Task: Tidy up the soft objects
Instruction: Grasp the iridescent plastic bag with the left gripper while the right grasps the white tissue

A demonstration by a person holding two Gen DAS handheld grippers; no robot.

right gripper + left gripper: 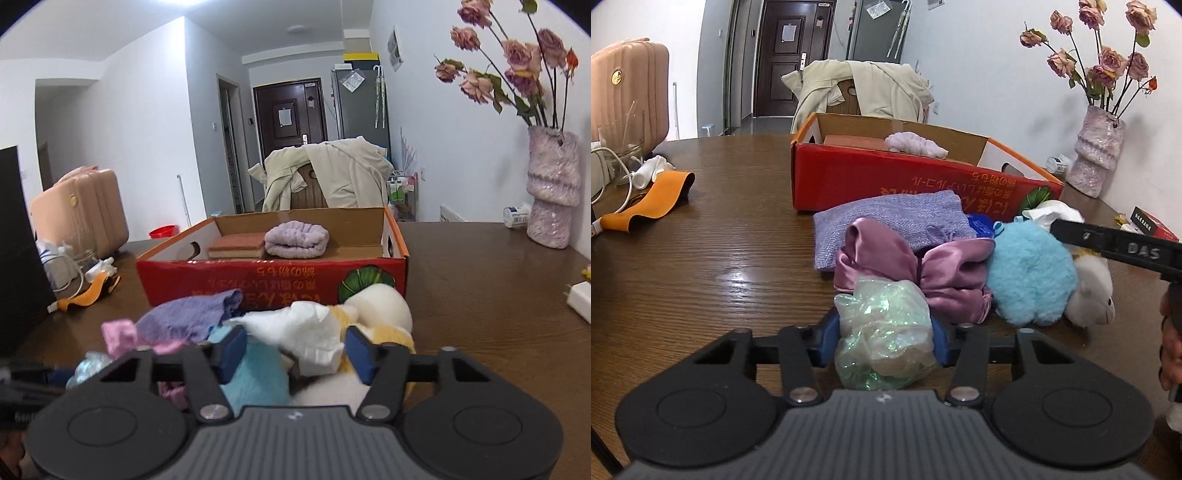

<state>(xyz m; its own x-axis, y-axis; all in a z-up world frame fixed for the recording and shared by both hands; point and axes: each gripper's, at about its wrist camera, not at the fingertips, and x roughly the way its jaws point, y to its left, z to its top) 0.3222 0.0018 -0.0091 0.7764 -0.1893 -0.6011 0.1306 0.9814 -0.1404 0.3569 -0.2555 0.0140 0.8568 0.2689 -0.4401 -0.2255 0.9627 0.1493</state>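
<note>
My left gripper (884, 332) is shut on an iridescent green mesh pouf (882, 336), low over the table. Beyond it lies a pile: a pink satin bow (912, 269), a lilac knit cloth (894, 221), a blue fluffy ball (1030, 269) and a white plush toy (1089, 291). My right gripper (295, 354) is open above the same pile, with crumpled white tissue (306, 332) between its pads (360, 354). The red cardboard box (273, 280) behind holds a rolled lilac towel (297, 240) and a terracotta sponge (236, 247). The box also shows in the left wrist view (886, 177).
A pink vase with dried roses (552, 203) stands at the back right. An orange band (650, 201), a cable and a glass (622, 147) lie at the left. A chair draped with a beige coat (332, 177) stands behind the table. A white charger (580, 301) lies at the right.
</note>
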